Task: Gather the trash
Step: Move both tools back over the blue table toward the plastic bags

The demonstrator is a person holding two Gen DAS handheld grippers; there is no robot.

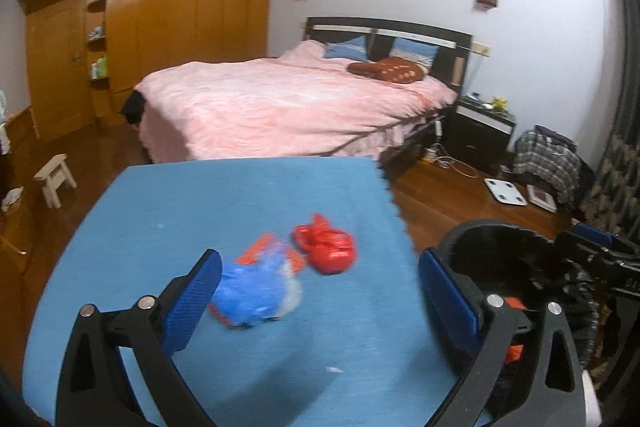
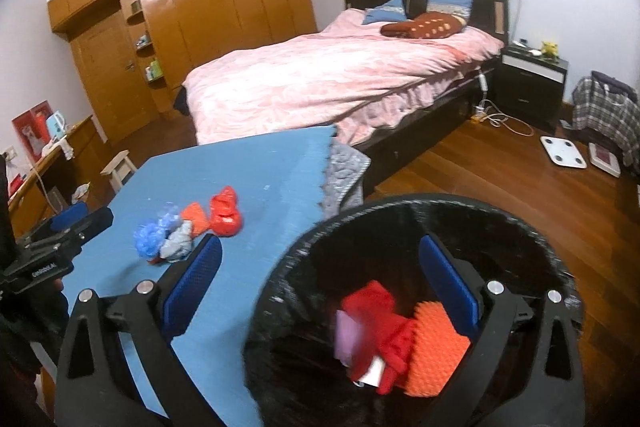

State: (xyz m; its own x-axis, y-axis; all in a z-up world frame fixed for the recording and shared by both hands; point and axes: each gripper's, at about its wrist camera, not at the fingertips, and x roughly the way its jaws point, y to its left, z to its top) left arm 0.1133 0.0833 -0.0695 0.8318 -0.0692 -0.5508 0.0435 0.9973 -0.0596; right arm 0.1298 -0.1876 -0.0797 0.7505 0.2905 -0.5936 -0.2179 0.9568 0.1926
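On the blue table mat [image 1: 240, 195] lie a crumpled blue plastic bag [image 1: 256, 291] with orange scraps and a red crumpled wrapper [image 1: 326, 247]; they also show in the right wrist view, the blue bag [image 2: 150, 237] and the red wrapper [image 2: 226, 213]. My left gripper [image 1: 320, 291] is open, hovering just before the blue bag, its left pad close to it. A black-lined trash bin [image 2: 400, 215] stands at the table's right edge, holding red [image 2: 376, 323] and orange [image 2: 436, 343] trash. My right gripper [image 2: 320, 287] is open and empty above the bin's near-left rim.
A bed with a pink cover [image 1: 280, 107] stands behind the table. A small wooden stool [image 1: 56, 179] is on the floor at left. A nightstand [image 1: 480, 127], a white scale [image 1: 505, 191] and a plaid bag [image 1: 548, 159] are at right. A wooden wardrobe [image 1: 160, 27] lines the far wall.
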